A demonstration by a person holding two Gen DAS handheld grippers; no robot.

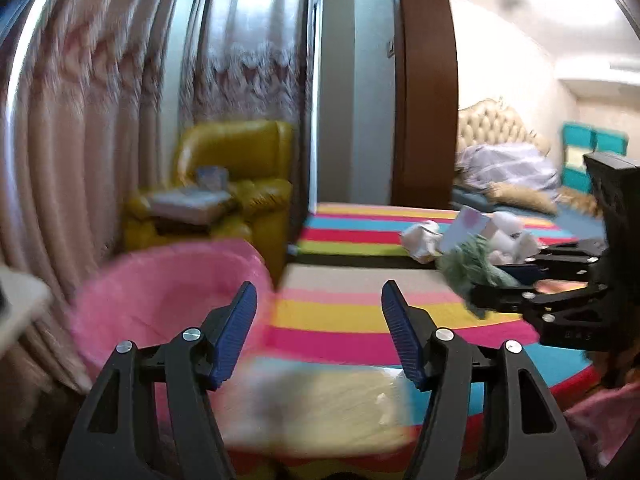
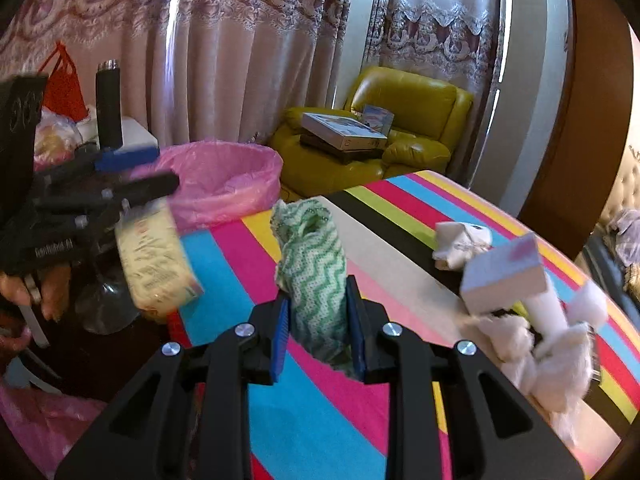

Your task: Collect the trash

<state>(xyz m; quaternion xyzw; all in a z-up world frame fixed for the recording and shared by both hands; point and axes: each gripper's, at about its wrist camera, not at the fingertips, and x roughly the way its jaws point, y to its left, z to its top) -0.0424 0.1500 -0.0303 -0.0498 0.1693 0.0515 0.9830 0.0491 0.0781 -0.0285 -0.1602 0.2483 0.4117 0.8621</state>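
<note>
My left gripper (image 1: 318,312) is open, its jaws wide apart. A blurred yellow-white packet (image 1: 316,408) lies below its fingers; in the right wrist view the packet (image 2: 154,256) hangs in the air just under the left gripper (image 2: 136,170), beside the bin. The pink-lined trash bin (image 1: 160,296) (image 2: 224,180) stands left of the striped table (image 2: 280,420). My right gripper (image 2: 318,320) (image 1: 500,280) is shut on a green-and-white zigzag cloth (image 2: 312,272) (image 1: 472,264) above the table. Crumpled white tissues (image 2: 536,344), a white box (image 2: 504,276) and a paper wad (image 2: 460,244) lie on the table's right.
A yellow armchair (image 2: 400,132) with boxes stands behind the bin, before curtains. A side table at left holds a dark bottle (image 2: 108,104) and a red bag (image 2: 64,84). A wooden door frame (image 1: 428,80) and a bed (image 1: 508,168) are at right.
</note>
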